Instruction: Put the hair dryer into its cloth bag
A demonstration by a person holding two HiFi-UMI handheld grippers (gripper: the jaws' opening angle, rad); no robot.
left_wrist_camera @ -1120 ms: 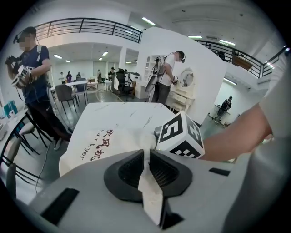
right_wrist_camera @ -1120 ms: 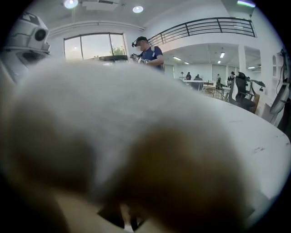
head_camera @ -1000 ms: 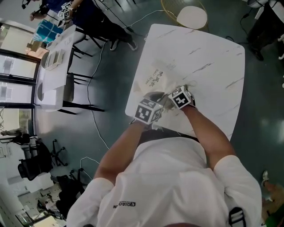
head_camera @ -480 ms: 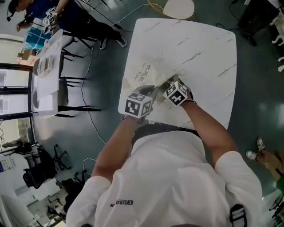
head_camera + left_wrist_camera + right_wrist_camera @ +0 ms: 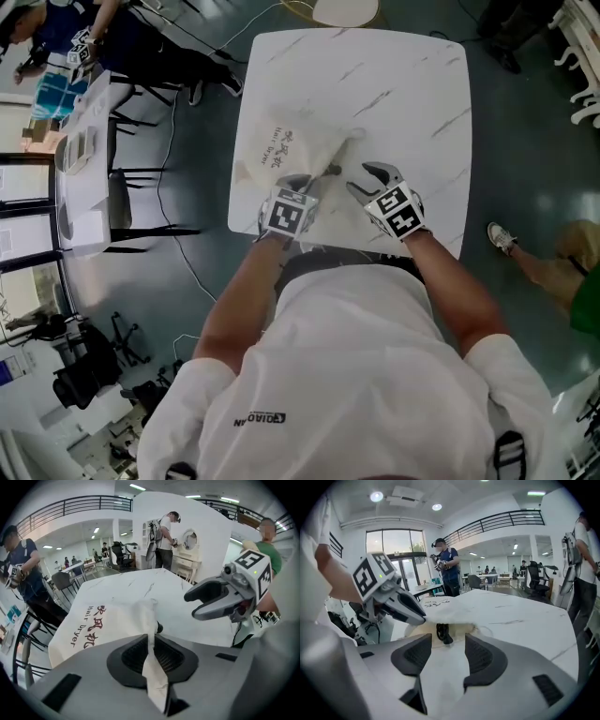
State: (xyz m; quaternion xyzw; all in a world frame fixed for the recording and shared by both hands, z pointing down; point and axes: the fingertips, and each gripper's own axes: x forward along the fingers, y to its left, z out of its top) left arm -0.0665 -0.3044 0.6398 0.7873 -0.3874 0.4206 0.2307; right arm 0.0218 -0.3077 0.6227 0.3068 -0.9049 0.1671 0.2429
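Left tool [image 5: 152, 649]: jaws narrow, pinched on the cloth bag's [image 5: 281, 150] mouth edge, aimed steeply down. Right tool [image 5: 449, 653]: jaws wide, just closed slightly, nothing between them, held clear beside the bag. Bag: flat on desk [image 5: 412, 84], black part [image 5: 442, 632] at its mouth.

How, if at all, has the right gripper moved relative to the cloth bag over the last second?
Yes: the right gripper has pulled rightward, away from the cloth bag, over bare table; its open jaws, just closing slightly, hold nothing.
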